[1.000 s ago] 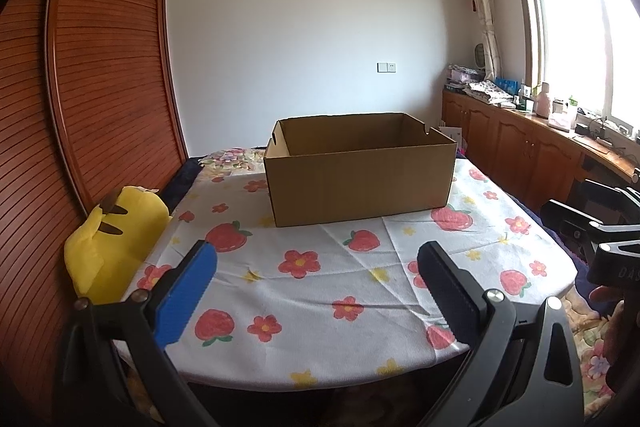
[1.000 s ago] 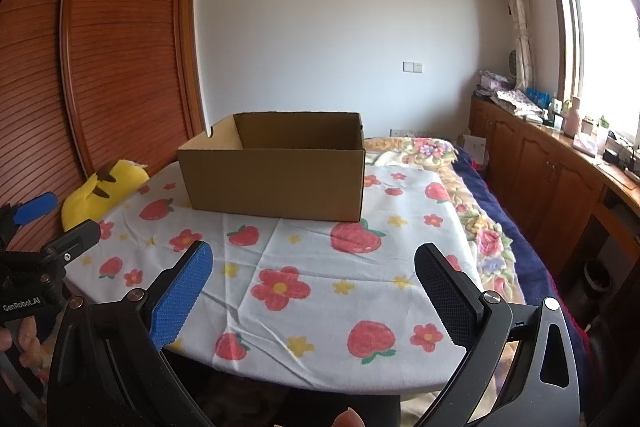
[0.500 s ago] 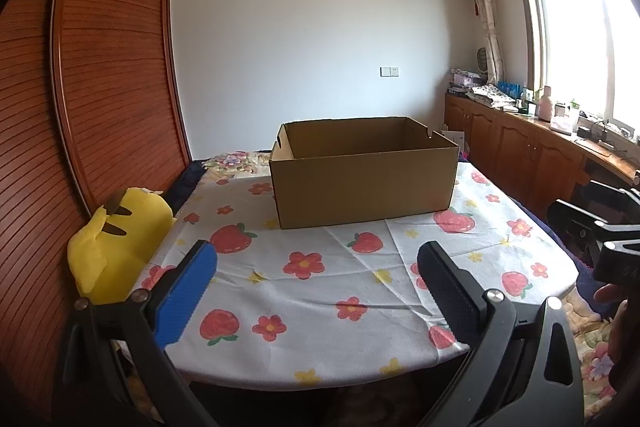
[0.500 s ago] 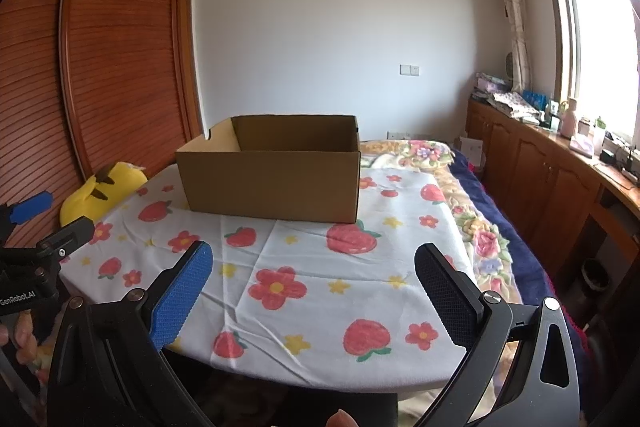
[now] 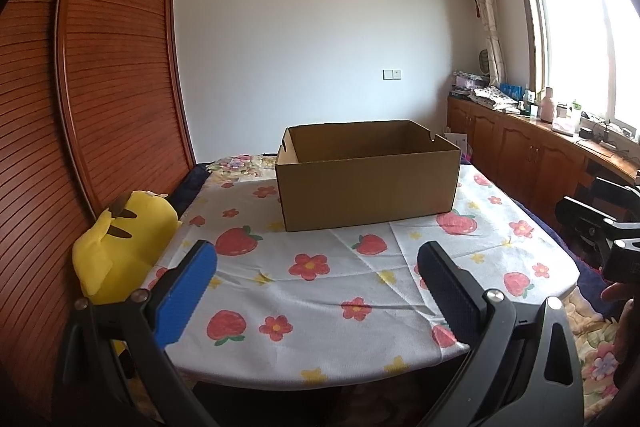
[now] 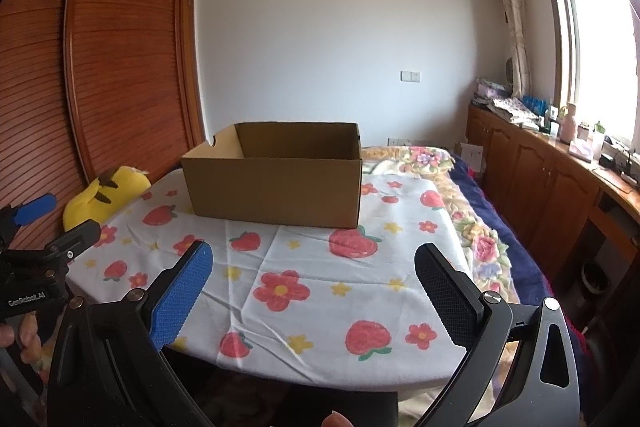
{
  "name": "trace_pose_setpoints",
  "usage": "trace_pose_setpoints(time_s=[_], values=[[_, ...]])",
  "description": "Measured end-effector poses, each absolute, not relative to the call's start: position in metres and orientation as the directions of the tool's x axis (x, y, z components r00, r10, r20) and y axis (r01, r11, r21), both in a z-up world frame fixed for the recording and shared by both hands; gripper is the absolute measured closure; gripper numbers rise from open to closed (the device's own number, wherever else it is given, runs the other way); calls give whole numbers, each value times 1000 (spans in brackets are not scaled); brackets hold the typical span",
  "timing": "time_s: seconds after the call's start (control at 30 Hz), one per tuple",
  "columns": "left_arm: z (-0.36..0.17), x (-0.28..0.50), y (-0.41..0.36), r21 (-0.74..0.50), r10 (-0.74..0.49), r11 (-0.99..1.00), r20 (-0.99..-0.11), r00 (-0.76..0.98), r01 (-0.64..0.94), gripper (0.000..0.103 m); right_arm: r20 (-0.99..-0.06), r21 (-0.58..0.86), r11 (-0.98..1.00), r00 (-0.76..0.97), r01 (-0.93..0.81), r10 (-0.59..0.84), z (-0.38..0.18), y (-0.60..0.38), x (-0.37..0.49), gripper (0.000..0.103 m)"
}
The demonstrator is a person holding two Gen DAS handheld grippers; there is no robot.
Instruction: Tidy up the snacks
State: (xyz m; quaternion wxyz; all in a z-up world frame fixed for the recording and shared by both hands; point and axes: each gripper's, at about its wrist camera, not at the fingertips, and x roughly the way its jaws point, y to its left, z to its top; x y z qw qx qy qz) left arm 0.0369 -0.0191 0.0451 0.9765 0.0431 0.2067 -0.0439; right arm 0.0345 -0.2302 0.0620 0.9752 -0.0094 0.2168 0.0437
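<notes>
An open brown cardboard box (image 5: 368, 175) stands on a table with a strawberry-and-flower cloth (image 5: 320, 291); it also shows in the right wrist view (image 6: 276, 175). Its inside looks empty from here. No snacks are in view. My left gripper (image 5: 316, 287) is open and empty, held above the table's near edge. My right gripper (image 6: 312, 287) is open and empty, also above the near edge, to the right of the left one. The left gripper shows at the left edge of the right wrist view (image 6: 36, 227).
A yellow plush toy (image 5: 120, 239) sits at the table's left edge by a wooden slatted wardrobe (image 5: 100, 87). A bed with a floral blanket (image 6: 460, 187) lies behind and to the right. Wooden cabinets (image 6: 540, 179) with clutter line the window wall.
Both cameras have risen or tilted slightly, so the box and table sit a little lower in view. Both grippers stay open and empty.
</notes>
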Motion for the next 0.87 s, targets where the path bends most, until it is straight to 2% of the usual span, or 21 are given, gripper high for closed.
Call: trace_pose_setpoints(time_s=[0.87], values=[[51, 30, -21, 61, -71, 993, -405, 911, 105, 1, -418, 11, 996, 905, -83, 80, 61, -229, 33, 0]])
